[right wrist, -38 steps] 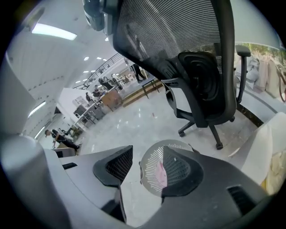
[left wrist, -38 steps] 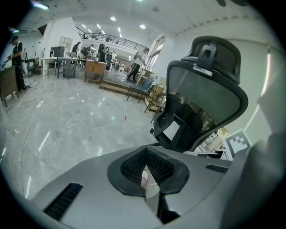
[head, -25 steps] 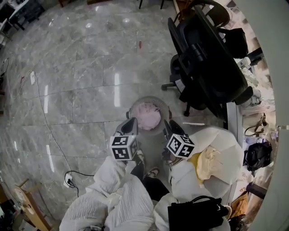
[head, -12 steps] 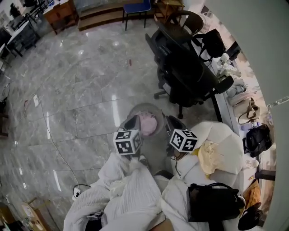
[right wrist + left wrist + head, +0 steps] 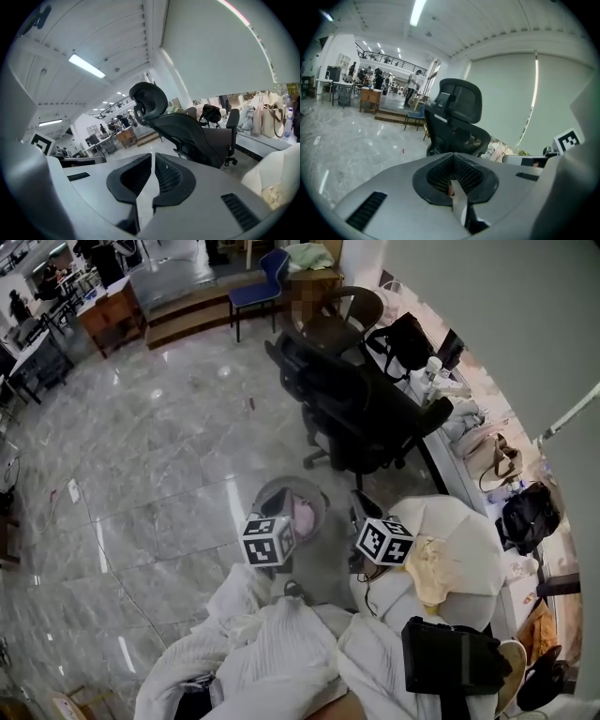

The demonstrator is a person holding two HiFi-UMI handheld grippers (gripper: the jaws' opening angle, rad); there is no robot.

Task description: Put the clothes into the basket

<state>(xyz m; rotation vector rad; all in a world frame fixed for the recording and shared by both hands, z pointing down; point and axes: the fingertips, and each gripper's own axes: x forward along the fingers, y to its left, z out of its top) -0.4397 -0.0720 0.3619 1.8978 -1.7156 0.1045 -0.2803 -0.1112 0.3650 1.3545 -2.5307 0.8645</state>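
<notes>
The pink clothes point(image 5: 305, 517) lay in the basket point(image 5: 265, 491), below and between both tools. The left hand-held gripper point(image 5: 275, 504) was pressed together, empty. The right hand-held gripper point(image 5: 362, 510) had just been closing on nothing. The drop seemed done; next, probably fetch the yellow cloth point(image 5: 433, 568) beside the right one.

left tool point(image 5: 275, 505) and right tool point(image 5: 364, 509) rose from the basket point(image 5: 281, 482); right jaws just closing (on nothing).

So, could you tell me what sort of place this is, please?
Probably an open-plan office or workshop: a black swivel chair on a polished stone floor, handbags lined up at the right, and desks at the far end.
</notes>
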